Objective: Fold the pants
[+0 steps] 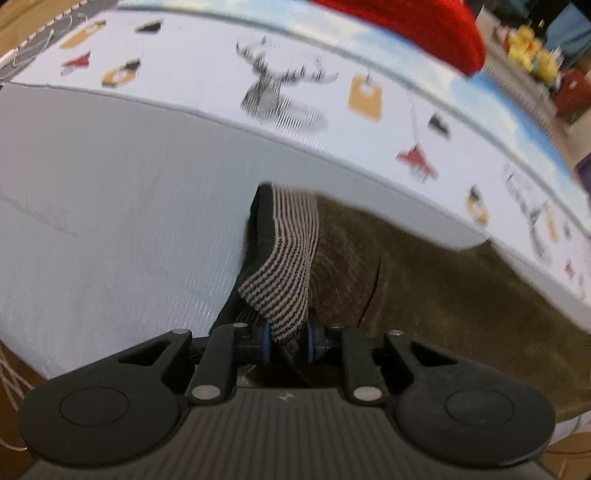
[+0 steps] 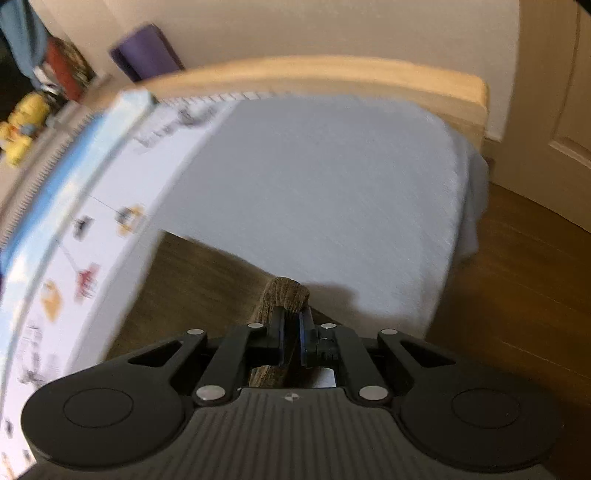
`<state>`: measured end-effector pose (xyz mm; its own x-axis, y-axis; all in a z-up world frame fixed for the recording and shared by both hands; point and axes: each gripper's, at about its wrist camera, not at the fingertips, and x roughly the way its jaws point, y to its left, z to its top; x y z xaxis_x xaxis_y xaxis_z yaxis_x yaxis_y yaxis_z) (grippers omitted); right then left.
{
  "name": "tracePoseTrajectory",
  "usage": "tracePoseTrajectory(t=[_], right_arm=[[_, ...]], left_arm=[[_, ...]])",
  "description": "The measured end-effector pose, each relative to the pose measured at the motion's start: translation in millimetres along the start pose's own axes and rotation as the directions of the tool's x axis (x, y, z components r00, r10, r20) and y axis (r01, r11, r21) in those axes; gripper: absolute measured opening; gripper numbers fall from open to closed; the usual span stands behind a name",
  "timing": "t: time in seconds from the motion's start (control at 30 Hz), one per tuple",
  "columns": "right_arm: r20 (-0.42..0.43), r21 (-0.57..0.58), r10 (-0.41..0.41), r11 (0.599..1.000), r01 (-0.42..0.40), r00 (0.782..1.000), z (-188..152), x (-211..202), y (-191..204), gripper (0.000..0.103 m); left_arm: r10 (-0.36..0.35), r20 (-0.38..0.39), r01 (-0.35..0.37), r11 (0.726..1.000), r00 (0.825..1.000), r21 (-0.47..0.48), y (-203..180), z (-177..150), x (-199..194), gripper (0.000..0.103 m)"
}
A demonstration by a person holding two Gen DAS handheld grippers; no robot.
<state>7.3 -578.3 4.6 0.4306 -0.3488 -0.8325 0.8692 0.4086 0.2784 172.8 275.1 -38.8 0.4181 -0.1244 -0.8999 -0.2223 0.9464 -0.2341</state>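
Observation:
Olive-brown corduroy pants [image 1: 424,273] lie on a light grey bed sheet [image 1: 110,206]. Their striped black-and-beige waistband [image 1: 288,258] is pinched between the jaws of my left gripper [image 1: 288,338], which is shut on it and lifts it off the sheet. In the right wrist view the pants [image 2: 199,280] stretch away to the left. My right gripper [image 2: 291,339] is shut on a bunched edge of the pants [image 2: 286,293], held just above the sheet [image 2: 314,177]. The views are motion-blurred.
A white patterned pillow or quilt [image 1: 295,85] lies along the far side of the bed, with a red cushion [image 1: 424,29] beyond it. A wooden headboard [image 2: 332,79], a wooden floor [image 2: 517,277] and yellow toys [image 2: 22,125] surround the bed.

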Motion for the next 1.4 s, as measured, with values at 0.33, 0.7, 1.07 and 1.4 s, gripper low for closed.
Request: tracePoseTrajectory(t=[0.33,0.7,1.07,1.4], right_arm=[[-0.198,-0.038,-0.135,0.991,0.13,0.971,-1,41,-21,0.014],[0.13,-0.409,0.09,0.912,-0.029,0.987,-15,-33,67,0.016],[-0.18,-0.761,0.366,0.537,-0.365,0.913,-108,-37,206,0.015],[-0.487,-0.723,0.48,0.246,-0.645,0.729,-212,-53,340,0.002]], left_arm=[[0.1,-0.161,-0.097,0.995,0.982,0.029,5,-7,27,0.037],[0.029,0.173,-0.078,0.956,0.984,0.282,-45,11,-17,0.046],[0.226,-0.021,-0.204,0.91,0.974,0.361,-46,6,35,0.017],[0.272,-0.067,-0.233,0.907,0.96,0.35,-64,12,65,0.034]])
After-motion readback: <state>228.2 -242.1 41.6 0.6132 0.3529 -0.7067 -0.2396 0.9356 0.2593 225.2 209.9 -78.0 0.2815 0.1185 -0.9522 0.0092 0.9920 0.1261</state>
